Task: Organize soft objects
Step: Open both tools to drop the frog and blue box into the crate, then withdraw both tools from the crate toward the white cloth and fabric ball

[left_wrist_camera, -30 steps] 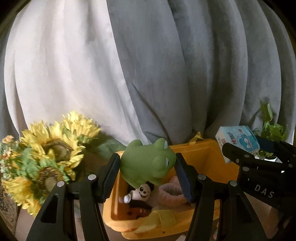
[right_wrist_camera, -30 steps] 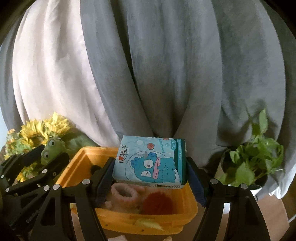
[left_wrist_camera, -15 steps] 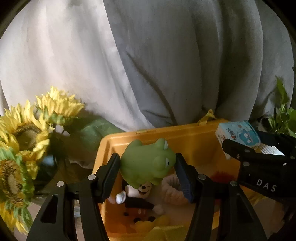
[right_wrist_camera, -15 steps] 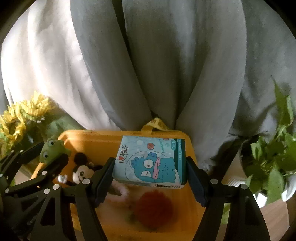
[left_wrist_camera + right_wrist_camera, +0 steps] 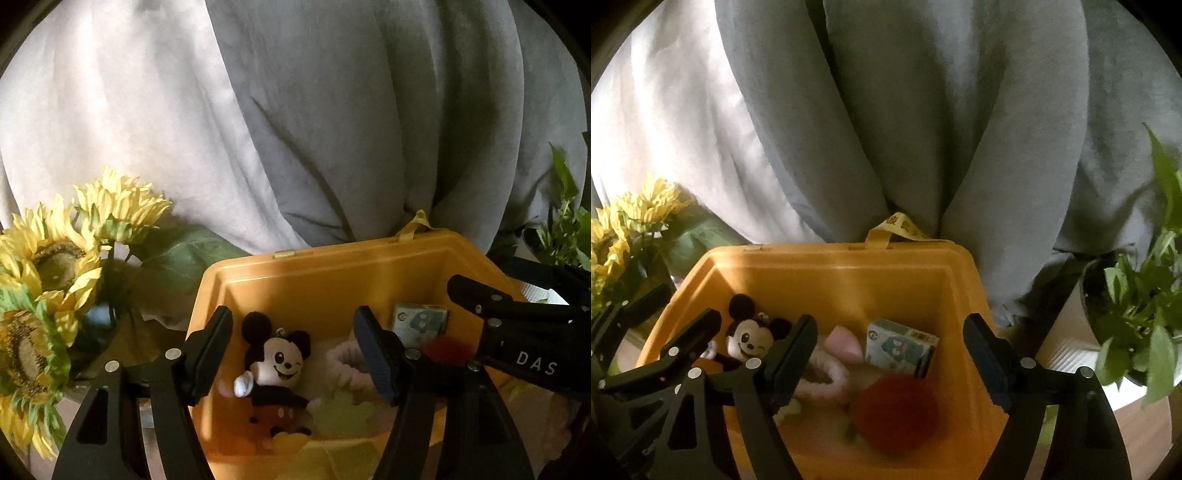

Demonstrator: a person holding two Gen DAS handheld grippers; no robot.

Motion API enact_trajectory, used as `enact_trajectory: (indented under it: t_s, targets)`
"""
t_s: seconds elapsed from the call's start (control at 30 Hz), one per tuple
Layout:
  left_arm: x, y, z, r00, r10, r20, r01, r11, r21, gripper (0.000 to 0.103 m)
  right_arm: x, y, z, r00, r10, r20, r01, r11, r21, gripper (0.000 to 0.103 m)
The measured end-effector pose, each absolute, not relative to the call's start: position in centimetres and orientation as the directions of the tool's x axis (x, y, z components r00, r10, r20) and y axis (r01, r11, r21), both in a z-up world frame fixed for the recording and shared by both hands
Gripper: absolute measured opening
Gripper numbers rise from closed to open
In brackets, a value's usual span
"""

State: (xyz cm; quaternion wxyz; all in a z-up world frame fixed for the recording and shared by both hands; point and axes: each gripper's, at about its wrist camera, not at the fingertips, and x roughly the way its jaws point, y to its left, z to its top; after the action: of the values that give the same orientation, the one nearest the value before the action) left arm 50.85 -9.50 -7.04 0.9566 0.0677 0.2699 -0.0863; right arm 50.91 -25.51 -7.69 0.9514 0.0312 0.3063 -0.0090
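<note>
I find both claws spread wide and empty above the yellow bin (image 5: 827, 273). Left gripper (image 5: 295, 354) hangs over the Mickey Mouse plush (image 5: 275, 369); right gripper (image 5: 890, 354) over the tissue pack (image 5: 899, 345), which lies far-right in the bin, long axis left-right, beside a red pompom (image 5: 897, 413). "DAS" is legible on the right gripper; the pack's print is unreadable.

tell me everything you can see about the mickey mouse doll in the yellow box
The mickey mouse doll is a small plush with round black ears, a cream winking, smiling face, black body, red shorts and white gloves; it looks soft and fuzzy. A small metal loop sits on top of its head. It lies on its back in the left part of the yellow box, head toward the far wall, beside a pink fluffy ring. No gripper touches it.
</note>
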Motion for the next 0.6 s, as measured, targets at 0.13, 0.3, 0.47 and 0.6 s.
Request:
enact_trajectory:
  t_s: [0.13, 0.3, 0.47, 0.6]
  targets:
    - [49.5, -9.3, -6.0, 0.847, -0.143, -0.512, 0.210, 0.975, 0.074, 0.067, 49.5, -25.6, -6.7, 0.828, -0.002, -0.560, 0.042, 0.997, 0.059, 0.082]
    - [47.3, -9.1, -4.4, 0.867, -0.156, -0.474, 0.215, 0.974, 0.073, 0.067, 47.2, -25.7, -5.1, 0.853, -0.007, -0.522, 0.047, 0.997, 0.064, 0.082]
    - [45.1, -9.0, -3.0, 0.883, -0.159, -0.441, 0.214, 0.974, 0.077, 0.067, 44.8, -25.7, -3.6, 0.875, -0.022, -0.483, 0.057, 0.997, 0.059, 0.082]
    - [43.3, -8.8, -2.2, 0.894, -0.162, -0.417, 0.214, 0.973, 0.081, 0.068, 43.2, -25.6, -2.6, 0.886, -0.025, -0.463, 0.060, 0.996, 0.061, 0.082]
